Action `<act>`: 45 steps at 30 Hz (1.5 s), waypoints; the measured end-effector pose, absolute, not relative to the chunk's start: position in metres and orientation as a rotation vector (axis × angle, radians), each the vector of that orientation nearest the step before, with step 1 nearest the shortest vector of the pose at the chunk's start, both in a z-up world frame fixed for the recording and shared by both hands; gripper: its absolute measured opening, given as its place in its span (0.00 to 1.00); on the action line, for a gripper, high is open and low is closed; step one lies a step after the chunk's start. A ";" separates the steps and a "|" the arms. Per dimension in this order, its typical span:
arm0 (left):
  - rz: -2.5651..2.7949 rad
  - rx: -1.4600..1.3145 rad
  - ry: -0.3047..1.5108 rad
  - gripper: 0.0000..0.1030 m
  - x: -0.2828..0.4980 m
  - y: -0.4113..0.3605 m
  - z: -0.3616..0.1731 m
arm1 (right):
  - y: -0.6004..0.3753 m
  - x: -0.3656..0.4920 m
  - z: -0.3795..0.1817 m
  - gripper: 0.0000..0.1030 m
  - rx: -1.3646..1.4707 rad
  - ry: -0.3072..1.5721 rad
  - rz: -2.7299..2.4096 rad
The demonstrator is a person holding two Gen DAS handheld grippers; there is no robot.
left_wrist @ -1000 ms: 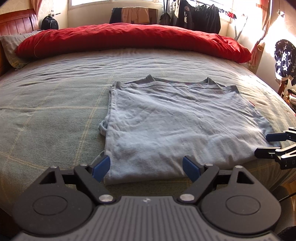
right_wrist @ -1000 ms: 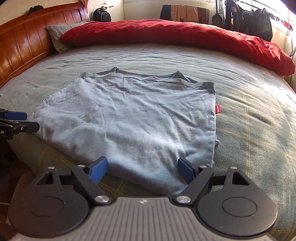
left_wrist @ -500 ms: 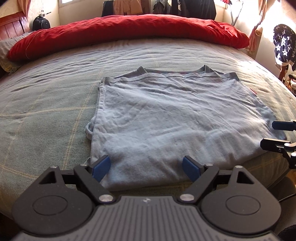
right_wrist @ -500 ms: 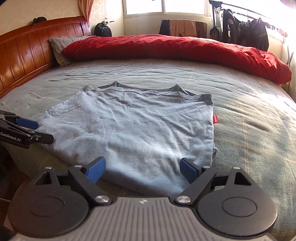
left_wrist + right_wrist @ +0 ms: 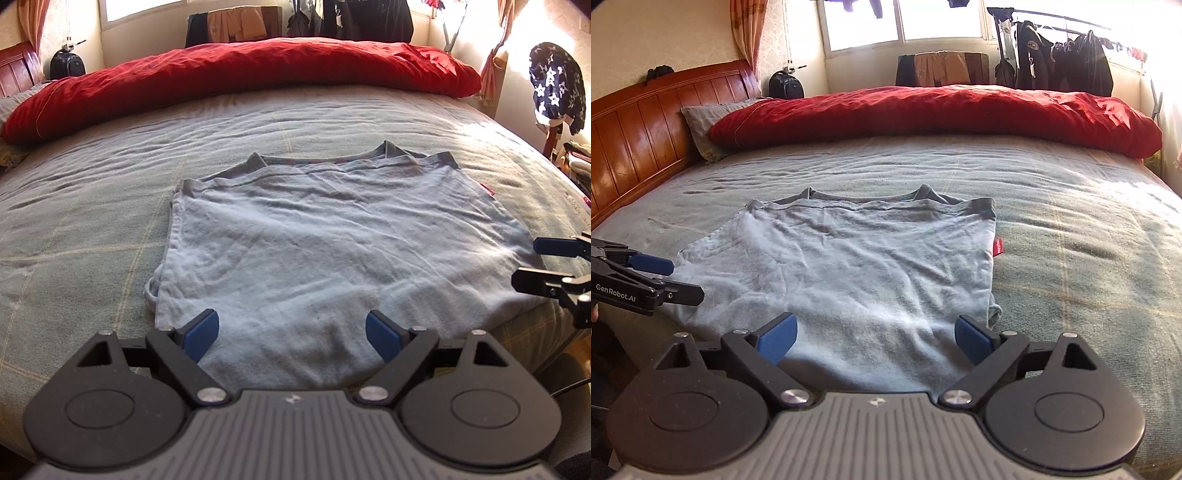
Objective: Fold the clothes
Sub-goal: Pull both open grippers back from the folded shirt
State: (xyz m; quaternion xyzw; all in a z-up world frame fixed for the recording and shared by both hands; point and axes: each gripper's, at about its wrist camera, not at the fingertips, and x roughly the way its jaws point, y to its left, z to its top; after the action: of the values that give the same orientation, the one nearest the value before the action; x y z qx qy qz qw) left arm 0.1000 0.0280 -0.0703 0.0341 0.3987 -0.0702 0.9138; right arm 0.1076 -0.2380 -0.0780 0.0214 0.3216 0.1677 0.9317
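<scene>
On the grey-green bedspread (image 5: pixel 92 221) in front of me lies the pale blue T-shirt (image 5: pixel 314 240), spread flat with its sides folded in, its neckline toward the far side and its hem close to the near edge of the bed. A small red tag (image 5: pixel 997 246) sticks out from its right edge.

My left gripper (image 5: pixel 291 334) hovers over the near left part of the shirt, its blue pads spread wide with only flat cloth showing between them; I grip nothing there. My right gripper (image 5: pixel 874 334) hangs over the near right part of the shirt, and its jaws have just been opening wider; they too are released, with the fabric lying loose below and nothing pinched.

Each gripper shows at the edge of the other's view, just beside the shirt's near corners.

Beyond the shirt a red duvet (image 5: pixel 934 114) is rolled along the far side of the bed, with a grey pillow (image 5: pixel 701 122) tucked at its left end against the wooden headboard (image 5: pixel 646 125). Dark clothes (image 5: pixel 1063 62) hang on a rack by the window (image 5: pixel 905 22). I see no basket or box holding any garments.
</scene>
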 end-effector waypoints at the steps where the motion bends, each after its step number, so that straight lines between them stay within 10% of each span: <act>1: -0.154 0.060 0.821 0.84 0.100 0.028 -0.070 | -0.237 0.109 -0.082 0.92 0.050 0.668 0.339; 45: -0.254 -0.108 0.894 0.91 0.097 0.027 -0.085 | -0.166 0.092 -0.091 1.00 0.057 0.753 0.542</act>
State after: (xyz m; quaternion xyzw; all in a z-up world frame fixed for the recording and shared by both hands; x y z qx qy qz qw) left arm 0.0971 0.0265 -0.0845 -0.0520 0.4308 -0.1223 0.8926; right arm 0.0921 -0.1662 -0.0910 0.0274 0.3631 0.2611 0.8940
